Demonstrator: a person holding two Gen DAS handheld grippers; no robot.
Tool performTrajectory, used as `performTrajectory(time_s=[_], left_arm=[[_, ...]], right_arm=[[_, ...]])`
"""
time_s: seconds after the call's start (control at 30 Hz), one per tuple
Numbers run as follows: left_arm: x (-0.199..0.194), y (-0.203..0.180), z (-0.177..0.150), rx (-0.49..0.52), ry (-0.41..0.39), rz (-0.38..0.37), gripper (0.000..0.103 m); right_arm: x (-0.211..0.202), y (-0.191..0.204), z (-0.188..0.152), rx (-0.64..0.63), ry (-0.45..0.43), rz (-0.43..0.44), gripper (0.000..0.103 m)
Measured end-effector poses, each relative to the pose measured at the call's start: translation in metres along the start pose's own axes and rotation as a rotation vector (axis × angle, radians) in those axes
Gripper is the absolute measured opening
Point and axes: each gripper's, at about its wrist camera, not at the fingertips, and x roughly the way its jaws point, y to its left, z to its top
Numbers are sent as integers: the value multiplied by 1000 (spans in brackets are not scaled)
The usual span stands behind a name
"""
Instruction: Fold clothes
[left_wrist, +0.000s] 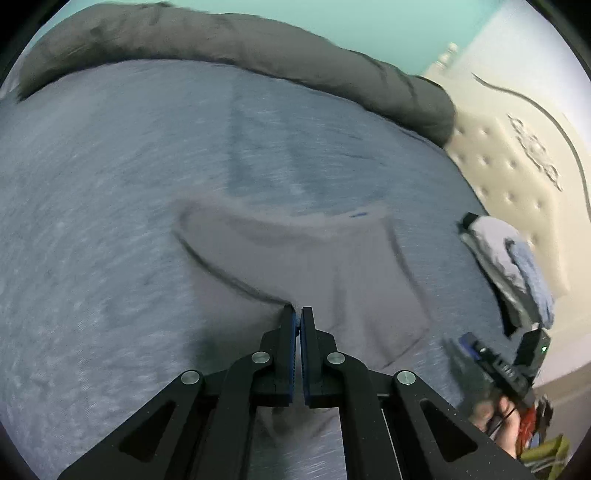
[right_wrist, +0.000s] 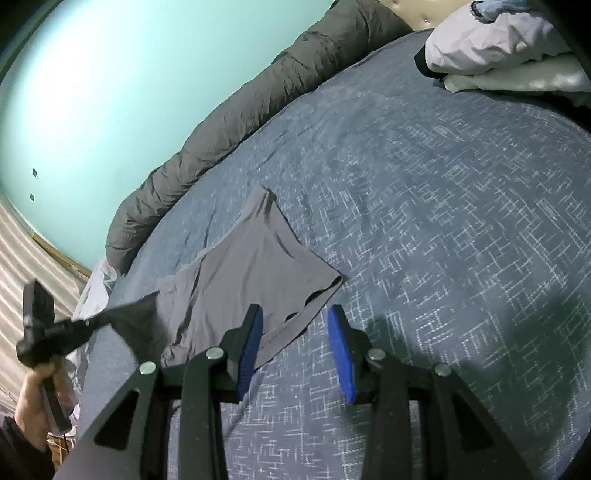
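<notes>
A pair of grey briefs (right_wrist: 255, 273) lies spread on the blue patterned bedspread (right_wrist: 443, 221), roughly at the middle of the bed, with its waistband edge toward the right gripper. The left gripper (left_wrist: 297, 314) has its two blue-padded fingers drawn together to a narrow slit at the near edge of the garment; a ridge of grey fabric runs up to the fingertips, and the cloth appears pinched between them, though motion blur in the left wrist view keeps this from being certain. The right gripper (right_wrist: 295, 314) stands wide open, its fingers well apart, holding nothing; the left-hand pad overlaps the waistband edge of the briefs in the right wrist view, and the other pad sits over bare bedspread. A rolled dark grey duvet (right_wrist: 229, 122) lies along the far edge of the bed against a turquoise wall (right_wrist: 110, 74). A pile of folded light-coloured clothes (right_wrist: 498, 48) rests on the bedspread near the cream tufted headboard (left_wrist: 517, 177), well apart from the briefs.
</notes>
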Motion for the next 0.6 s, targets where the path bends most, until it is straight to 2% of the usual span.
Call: performTrajectory(time_s=[0.13,0.27,0.33,0.4,0.53,0.6], left_arm=[[19,-62,11,104,31,-44,2],[73,-142,15,210,99,-91,2],[102,-170,8,244,138,-107,2],[126,-186,-4,265,181,-108,2],[160,-192,-21,257,236,-87,2],[162,-188,-21,244,233,-82,5]], right_arm=[[-5,-9,6,21,-5,5,37],[-6,-22,12,51,-3,10,36],[-5,-28,15,72,1,20,36],[-3,-30,17,74,5,19,36],[-1,-33,20,76,14,36,36],[0,-32,22,78,13,41,36]])
